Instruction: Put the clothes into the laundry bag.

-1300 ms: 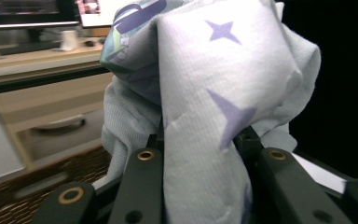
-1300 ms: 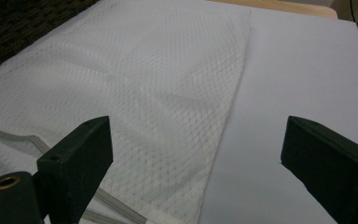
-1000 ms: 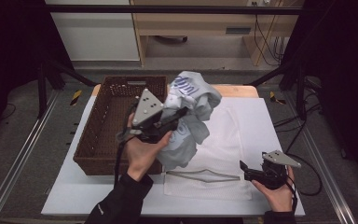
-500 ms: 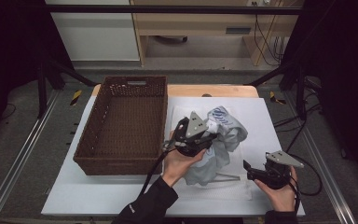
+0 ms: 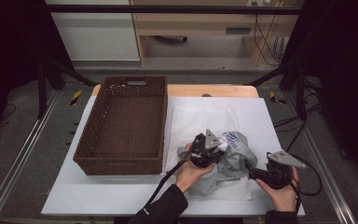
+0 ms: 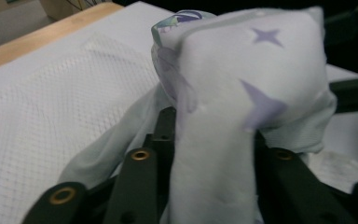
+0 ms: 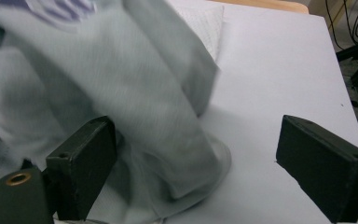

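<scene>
White rectangular tabletop [image 5: 121,196], one, wood strip along its 12 o'clock edge; grey floor with metal rails around it, wooden bench behind. One dark brown woven wicker basket [image 5: 121,161] at 9 o'clock. One white mesh cloth [image 5: 191,123] lies flat at centre. One pale grey crumpled garment with purple stars [image 5: 235,156] at 5 o'clock, over the mesh. Two grippers: left gripper [image 6: 205,140] clamped on the garment, right gripper [image 7: 193,163] spread wide at the garment's edge, holding nothing.
</scene>
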A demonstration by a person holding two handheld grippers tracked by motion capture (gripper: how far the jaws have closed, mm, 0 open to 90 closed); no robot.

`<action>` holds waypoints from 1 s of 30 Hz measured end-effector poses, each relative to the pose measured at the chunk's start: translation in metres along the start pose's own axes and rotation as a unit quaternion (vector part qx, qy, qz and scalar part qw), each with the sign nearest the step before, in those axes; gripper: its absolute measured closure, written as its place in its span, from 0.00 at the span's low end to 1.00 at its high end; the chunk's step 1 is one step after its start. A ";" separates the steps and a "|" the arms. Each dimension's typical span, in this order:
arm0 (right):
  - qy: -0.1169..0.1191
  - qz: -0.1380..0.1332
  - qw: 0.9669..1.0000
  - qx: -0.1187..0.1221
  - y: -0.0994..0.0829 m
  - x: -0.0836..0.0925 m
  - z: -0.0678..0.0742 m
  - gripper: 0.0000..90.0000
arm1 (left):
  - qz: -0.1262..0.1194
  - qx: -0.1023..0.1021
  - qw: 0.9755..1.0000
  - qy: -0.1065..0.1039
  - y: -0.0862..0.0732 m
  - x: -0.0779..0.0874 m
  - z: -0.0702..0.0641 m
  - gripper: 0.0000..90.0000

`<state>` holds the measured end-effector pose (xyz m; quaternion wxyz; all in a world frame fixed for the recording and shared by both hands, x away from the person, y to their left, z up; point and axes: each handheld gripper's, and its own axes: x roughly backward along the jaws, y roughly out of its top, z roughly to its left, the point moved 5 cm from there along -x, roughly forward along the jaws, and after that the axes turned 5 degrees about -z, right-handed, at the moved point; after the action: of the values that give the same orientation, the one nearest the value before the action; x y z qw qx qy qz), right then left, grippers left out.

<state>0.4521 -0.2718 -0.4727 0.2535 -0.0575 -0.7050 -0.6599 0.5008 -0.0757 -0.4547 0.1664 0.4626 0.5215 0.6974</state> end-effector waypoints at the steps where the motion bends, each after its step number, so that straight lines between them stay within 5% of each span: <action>1: -0.003 0.001 1.000 -0.001 0.000 0.000 -0.001 0.14 | 0.007 0.000 1.000 0.000 -0.005 -0.004 0.001 0.68; 8: 0.012 -0.003 1.000 -0.006 0.002 0.002 0.002 0.14 | 0.035 0.034 0.999 -0.017 -0.016 -0.004 0.006 0.42; 11: 0.020 -0.007 1.000 -0.007 0.005 0.004 0.007 0.14 | 0.035 0.052 0.997 -0.043 -0.008 0.015 0.009 0.33; 16: 0.034 -0.021 0.999 -0.009 0.013 0.009 0.013 0.12 | 0.003 0.026 0.999 -0.022 0.003 0.056 0.009 0.26; 20: 0.049 -0.033 0.998 -0.007 0.020 0.014 0.021 0.10 | -0.004 0.009 1.000 -0.002 -0.004 0.087 0.004 0.28; 24: 0.080 -0.031 0.996 -0.008 0.026 0.013 0.036 0.07 | -0.019 0.004 1.000 0.021 -0.026 0.110 0.002 0.44; 30: 0.098 -0.020 0.995 0.017 0.037 -0.004 0.065 0.05 | 0.006 0.004 1.000 0.028 -0.069 0.127 0.007 0.63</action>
<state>0.4527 -0.2043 -0.4415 0.3089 0.0259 -0.6885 -0.6556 0.4234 0.0465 -0.4552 0.1453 0.4469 0.5260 0.7089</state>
